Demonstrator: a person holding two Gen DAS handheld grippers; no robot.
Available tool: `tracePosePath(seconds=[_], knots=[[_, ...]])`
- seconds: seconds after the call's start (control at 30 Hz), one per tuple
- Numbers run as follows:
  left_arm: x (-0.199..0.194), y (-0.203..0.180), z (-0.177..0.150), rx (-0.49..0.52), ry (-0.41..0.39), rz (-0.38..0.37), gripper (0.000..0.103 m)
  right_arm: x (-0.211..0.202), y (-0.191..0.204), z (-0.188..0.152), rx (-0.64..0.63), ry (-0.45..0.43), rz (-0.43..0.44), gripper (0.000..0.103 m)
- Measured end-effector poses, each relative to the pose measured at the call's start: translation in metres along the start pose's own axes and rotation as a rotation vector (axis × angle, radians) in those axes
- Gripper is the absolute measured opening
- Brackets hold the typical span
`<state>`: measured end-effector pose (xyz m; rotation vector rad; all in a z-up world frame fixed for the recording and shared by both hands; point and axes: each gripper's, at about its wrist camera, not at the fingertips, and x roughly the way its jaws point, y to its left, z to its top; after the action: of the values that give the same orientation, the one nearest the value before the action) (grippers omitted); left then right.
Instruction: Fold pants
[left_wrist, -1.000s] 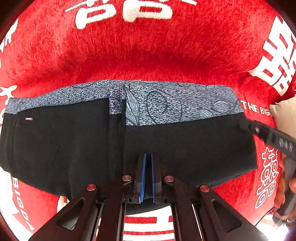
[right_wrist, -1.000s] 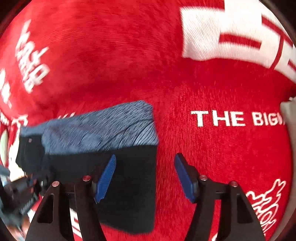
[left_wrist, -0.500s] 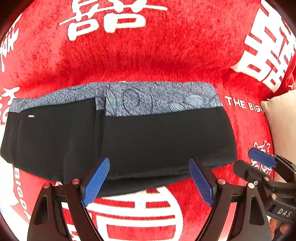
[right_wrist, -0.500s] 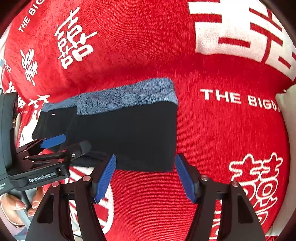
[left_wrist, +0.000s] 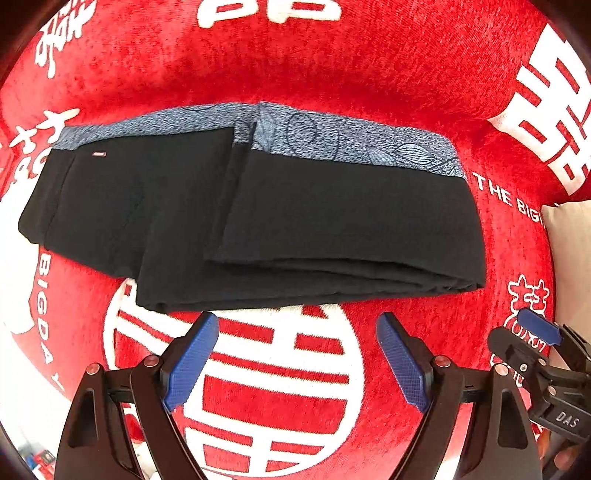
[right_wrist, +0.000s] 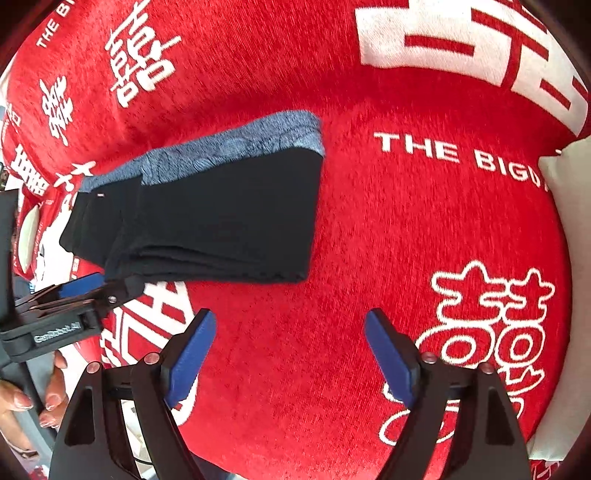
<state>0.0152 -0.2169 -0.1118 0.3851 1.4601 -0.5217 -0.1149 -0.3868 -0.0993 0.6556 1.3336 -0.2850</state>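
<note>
The black pants (left_wrist: 332, 221) with a blue-grey patterned band (left_wrist: 351, 144) lie folded in a flat stack on the red cloth; they also show in the right wrist view (right_wrist: 229, 218). My left gripper (left_wrist: 297, 354) is open and empty, just in front of the near edge of the pants. My right gripper (right_wrist: 290, 347) is open and empty over bare red cloth, to the right of the pants. The right gripper shows at the edge of the left wrist view (left_wrist: 539, 354), and the left gripper in the right wrist view (right_wrist: 74, 295).
A red cloth (right_wrist: 406, 229) with white characters and lettering covers the surface. A beige cushion (left_wrist: 572, 258) lies at the right edge, also seen in the right wrist view (right_wrist: 572, 192). A hand (right_wrist: 33, 391) holds the left gripper.
My left gripper opened and let go of the pants, then drew back toward me. My right gripper also pulled back and away from the pants. The pants lie still.
</note>
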Motion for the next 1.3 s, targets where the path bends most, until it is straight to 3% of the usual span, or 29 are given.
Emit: tracePosePath(seconds=[0.3,0.43,0.67,0.9,1.3], knots=[[0.009,0.048,-0.010,0.037,0.020,-0.027,0.088,0.010,0.039,-0.006,0.040,-0.025,-0.058,0.085],[0.003,0.091,-0.012,0.049,0.016,-0.046,0.088,0.019,0.080,-0.010,0.056,-0.028,-0.085,0.085],[-0.010,0.178,-0.014,0.066,-0.024,-0.032,0.088,0.042,0.180,-0.009,-0.025,-0.023,-0.130,0.085],[-0.006,0.244,-0.011,-0.031,-0.032,-0.065,0.088,0.060,0.233,-0.007,-0.078,0.015,-0.180,0.085],[0.010,0.295,0.004,-0.233,-0.056,-0.127,0.088,0.078,0.275,0.009,-0.226,0.047,-0.235,0.085]])
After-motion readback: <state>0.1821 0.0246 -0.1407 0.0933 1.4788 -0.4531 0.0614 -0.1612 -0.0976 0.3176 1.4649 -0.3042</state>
